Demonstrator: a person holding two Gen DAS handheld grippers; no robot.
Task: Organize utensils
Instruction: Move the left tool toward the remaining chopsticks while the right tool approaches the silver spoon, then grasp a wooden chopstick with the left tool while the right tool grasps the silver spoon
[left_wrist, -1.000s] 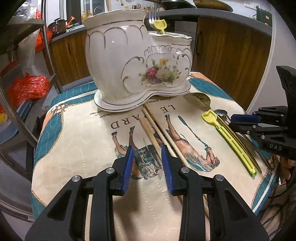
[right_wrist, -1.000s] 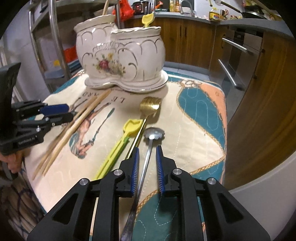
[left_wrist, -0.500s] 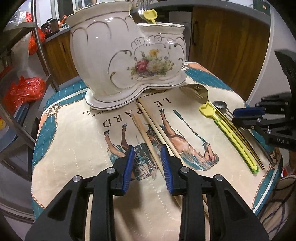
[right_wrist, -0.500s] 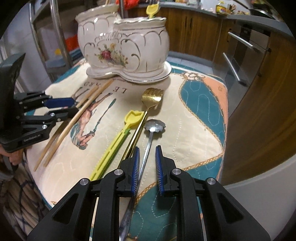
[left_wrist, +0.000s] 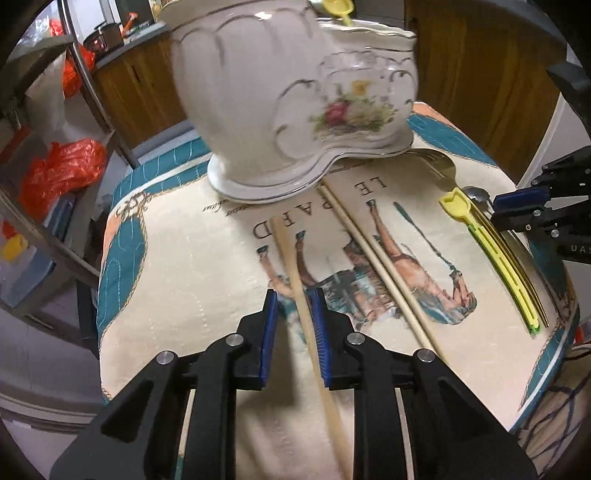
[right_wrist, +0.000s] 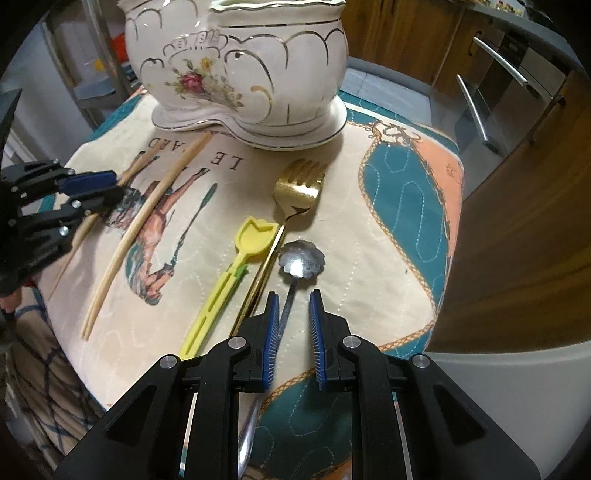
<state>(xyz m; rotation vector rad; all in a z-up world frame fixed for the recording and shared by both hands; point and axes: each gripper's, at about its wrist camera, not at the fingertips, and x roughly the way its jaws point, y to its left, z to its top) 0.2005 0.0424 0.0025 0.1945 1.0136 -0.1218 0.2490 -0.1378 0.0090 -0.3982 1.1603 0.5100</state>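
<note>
A white floral ceramic utensil holder (left_wrist: 288, 92) stands at the back of the printed cloth; it also shows in the right wrist view (right_wrist: 240, 70). My left gripper (left_wrist: 293, 332) is open, its jaws on either side of one wooden chopstick (left_wrist: 295, 266). A second chopstick (left_wrist: 373, 251) lies to its right. My right gripper (right_wrist: 293, 332) is open around the handle of a silver spoon (right_wrist: 301, 260). A gold fork (right_wrist: 297, 190) and a yellow plastic utensil (right_wrist: 236, 269) lie left of the spoon. A yellow utensil (left_wrist: 338, 9) stands in the holder.
The printed cloth (right_wrist: 406, 206) covers a small table with edges close on all sides. Wooden cabinets (right_wrist: 517, 206) stand to the right. A metal rack with orange bags (left_wrist: 62, 170) stands to the left.
Both grippers have moved forward and lower toward the cloth. The left jaws now straddle a chopstick and the right jaws straddle the spoon handle. The holder looms closer.
</note>
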